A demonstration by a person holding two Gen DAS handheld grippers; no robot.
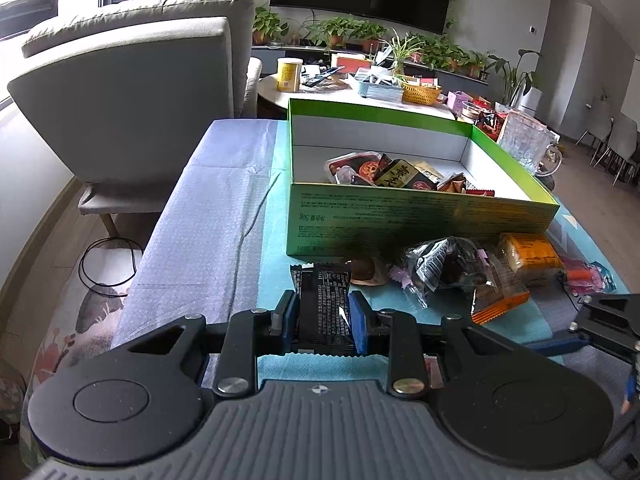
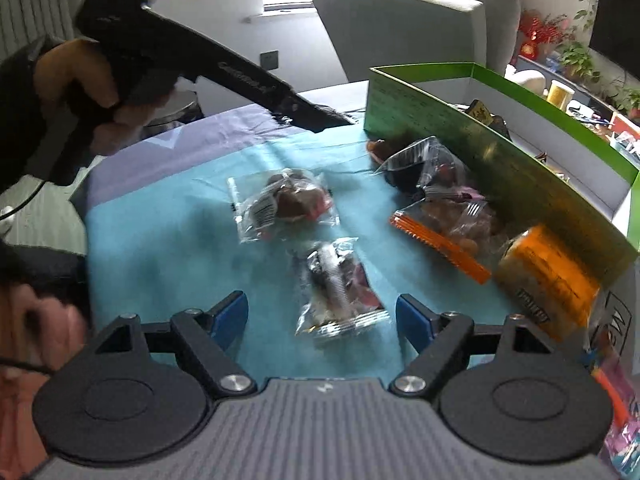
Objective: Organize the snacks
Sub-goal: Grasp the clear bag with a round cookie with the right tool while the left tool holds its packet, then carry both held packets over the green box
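Note:
My left gripper (image 1: 323,312) is shut on a black snack packet (image 1: 322,300) with white print, held just above the teal cloth in front of the green box (image 1: 400,216). The box holds several snacks (image 1: 392,174). My right gripper (image 2: 322,316) is open, with a clear-wrapped snack (image 2: 338,292) lying between its blue fingers on the cloth. Another clear packet with a brown treat (image 2: 286,204) lies farther ahead. An orange-edged bag (image 2: 444,232) and an orange packet (image 2: 548,276) lie against the box wall (image 2: 500,176).
A grey armchair (image 1: 132,92) stands left of the table. A round table with a yellow can (image 1: 289,75) and baskets is behind the box. A clear glass jug (image 1: 524,140) stands right of the box. Pink and orange wrappers (image 1: 588,276) lie at the right.

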